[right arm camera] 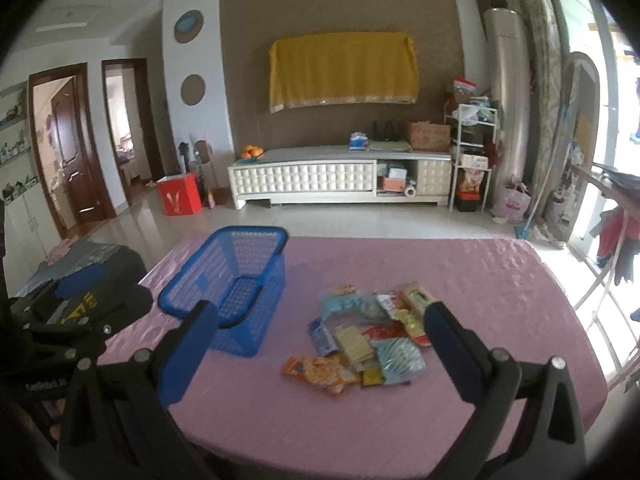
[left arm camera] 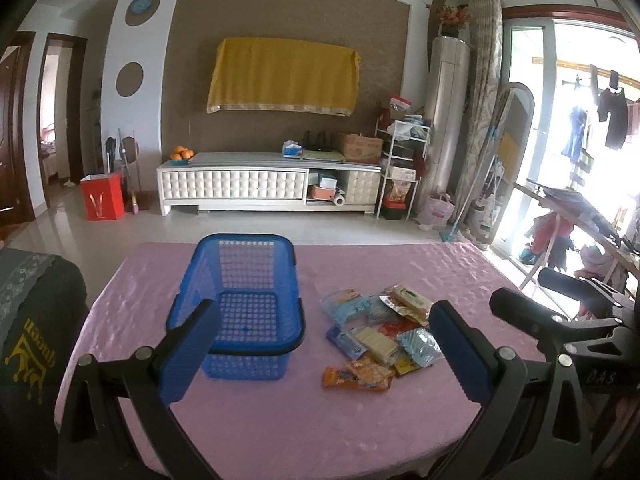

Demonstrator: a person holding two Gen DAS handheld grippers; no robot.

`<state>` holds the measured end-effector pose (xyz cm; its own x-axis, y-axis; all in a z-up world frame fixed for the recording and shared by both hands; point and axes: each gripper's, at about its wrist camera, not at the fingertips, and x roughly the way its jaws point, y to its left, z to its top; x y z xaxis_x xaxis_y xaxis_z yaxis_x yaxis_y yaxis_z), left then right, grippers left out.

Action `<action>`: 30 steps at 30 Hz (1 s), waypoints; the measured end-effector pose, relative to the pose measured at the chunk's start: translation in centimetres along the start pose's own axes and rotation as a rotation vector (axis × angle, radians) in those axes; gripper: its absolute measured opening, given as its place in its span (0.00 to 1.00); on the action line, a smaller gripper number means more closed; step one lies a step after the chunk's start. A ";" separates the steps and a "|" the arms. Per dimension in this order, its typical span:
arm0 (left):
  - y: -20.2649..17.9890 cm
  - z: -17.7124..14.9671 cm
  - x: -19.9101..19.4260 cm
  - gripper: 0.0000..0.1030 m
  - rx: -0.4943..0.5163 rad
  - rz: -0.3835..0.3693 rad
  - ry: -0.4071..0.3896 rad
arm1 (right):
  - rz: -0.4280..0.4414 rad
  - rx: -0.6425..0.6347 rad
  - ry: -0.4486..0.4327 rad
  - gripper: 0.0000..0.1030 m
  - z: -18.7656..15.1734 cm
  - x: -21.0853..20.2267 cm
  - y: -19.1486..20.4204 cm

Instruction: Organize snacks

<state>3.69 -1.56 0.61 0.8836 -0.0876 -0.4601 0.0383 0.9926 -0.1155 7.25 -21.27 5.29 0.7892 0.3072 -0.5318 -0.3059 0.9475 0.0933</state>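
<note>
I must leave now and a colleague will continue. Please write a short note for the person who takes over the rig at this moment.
Left hand-held gripper: open, holds nothing, hovers over the near part of the table.
Right hand-held gripper: open, holds nothing, hovers over the near part of the table.
Blue basket: on the pink tablecloth, nothing in it.
Snack packets: all in one loose pile on the cloth, to the right of the basket.
Done: nothing; no packet is in the basket yet.
Left: probably to move every packet from the pile into the basket.
</note>
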 end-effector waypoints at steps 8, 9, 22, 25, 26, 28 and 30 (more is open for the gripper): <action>-1.7 2.0 4.1 1.00 0.031 -0.019 0.027 | -0.066 0.013 -0.013 1.00 1.3 2.1 -4.0; -2.0 2.2 5.0 1.00 0.036 -0.023 0.042 | -0.074 0.017 -0.010 1.00 1.3 2.6 -4.4; -4.9 -1.7 15.2 1.00 0.030 -0.058 0.281 | 0.078 0.057 0.266 1.00 -1.8 11.4 -10.0; -5.4 -2.8 17.2 1.00 0.014 -0.063 0.328 | 0.075 0.038 0.323 1.00 -3.1 13.4 -10.9; -5.5 -3.3 18.0 1.00 0.013 -0.060 0.347 | 0.079 0.040 0.340 1.00 -3.4 14.0 -11.2; -5.7 -4.1 19.6 1.00 0.016 -0.054 0.387 | 0.084 0.052 0.376 1.00 -4.2 15.4 -11.9; -6.0 -5.0 21.2 1.00 0.018 -0.050 0.427 | 0.082 0.066 0.405 1.00 -4.9 16.5 -12.6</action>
<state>19.87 -9.84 -12.86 0.6082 -0.1585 -0.7778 0.0875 0.9873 -0.1328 21.53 -28.60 -8.77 0.4861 0.3346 -0.8074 -0.3135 0.9291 0.1962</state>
